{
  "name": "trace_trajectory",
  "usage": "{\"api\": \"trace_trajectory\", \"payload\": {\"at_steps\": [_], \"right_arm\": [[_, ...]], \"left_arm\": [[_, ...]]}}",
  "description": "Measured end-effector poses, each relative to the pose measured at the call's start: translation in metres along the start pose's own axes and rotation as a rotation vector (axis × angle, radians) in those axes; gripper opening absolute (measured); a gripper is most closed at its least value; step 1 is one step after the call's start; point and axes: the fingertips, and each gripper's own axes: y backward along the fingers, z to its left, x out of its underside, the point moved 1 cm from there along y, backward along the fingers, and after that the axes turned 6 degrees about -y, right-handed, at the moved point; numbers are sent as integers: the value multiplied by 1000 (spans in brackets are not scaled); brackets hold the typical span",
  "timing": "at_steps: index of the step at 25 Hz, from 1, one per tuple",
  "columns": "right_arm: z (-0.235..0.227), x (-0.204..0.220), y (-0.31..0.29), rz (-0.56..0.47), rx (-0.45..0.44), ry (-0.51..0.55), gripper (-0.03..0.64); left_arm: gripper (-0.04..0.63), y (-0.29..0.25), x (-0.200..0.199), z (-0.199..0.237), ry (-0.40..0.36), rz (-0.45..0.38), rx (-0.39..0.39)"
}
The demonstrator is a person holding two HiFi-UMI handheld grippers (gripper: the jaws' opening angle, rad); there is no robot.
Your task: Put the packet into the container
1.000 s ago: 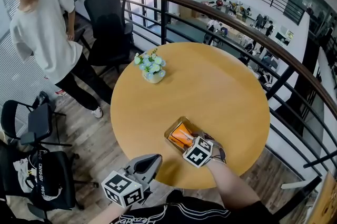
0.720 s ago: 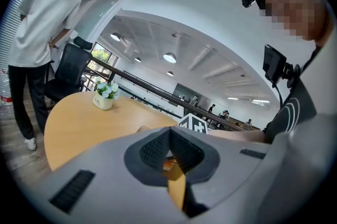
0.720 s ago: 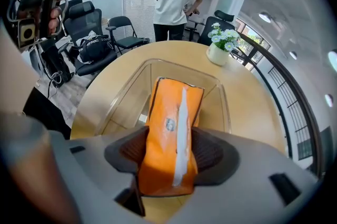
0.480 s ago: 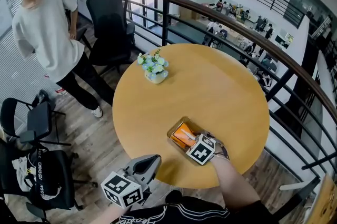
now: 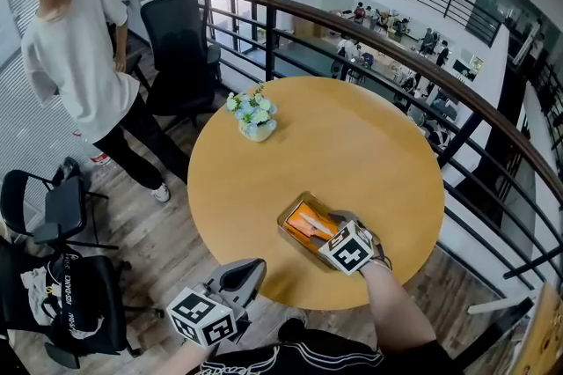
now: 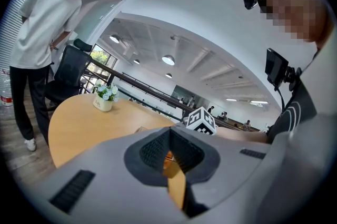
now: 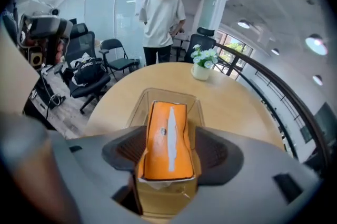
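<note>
An orange packet (image 5: 307, 226) with a white stripe lies flat inside the clear plastic container (image 5: 288, 218) near the front edge of the round wooden table (image 5: 352, 144). My right gripper (image 5: 330, 229) is at the container's near end. In the right gripper view the packet (image 7: 167, 136) and the container (image 7: 158, 94) sit between the jaws, which are opening, and the pads (image 7: 217, 152) stand off the packet. My left gripper (image 5: 247, 271) hangs below the table's front edge, away from the container. In its own view the left gripper (image 6: 169, 136) has its tips together and holds nothing.
A small pot of pale flowers (image 5: 252, 115) stands at the table's far left. A person in a white shirt (image 5: 75, 56) stands left of the table beside a black office chair (image 5: 180, 39). More chairs (image 5: 62, 206) are at the lower left. A dark railing (image 5: 413, 74) curves behind the table.
My right gripper has drawn back a little to the right from the container, and the packet now lies in it uncovered. The left gripper has stayed put.
</note>
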Motion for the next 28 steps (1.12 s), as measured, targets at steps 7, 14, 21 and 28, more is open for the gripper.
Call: {"api": "trace_trajectory", "payload": {"at_steps": [7,14,21,28], "right_arm": [[14,-31,68,-304,-12,-170,279],[64,-43,141,-533,-18,-158,274],[113,-33,204,-739,0,-170,75],[153,-12,210,-805,-45,-257,6]], "left_arm": [[5,8,-9,-13,-33,-19,25],[5,23,-19,-33,-78,-35,60],[5,44,-21,-60,-132,-42,121],[5,60,-11,-79,-182,-15,162]]}}
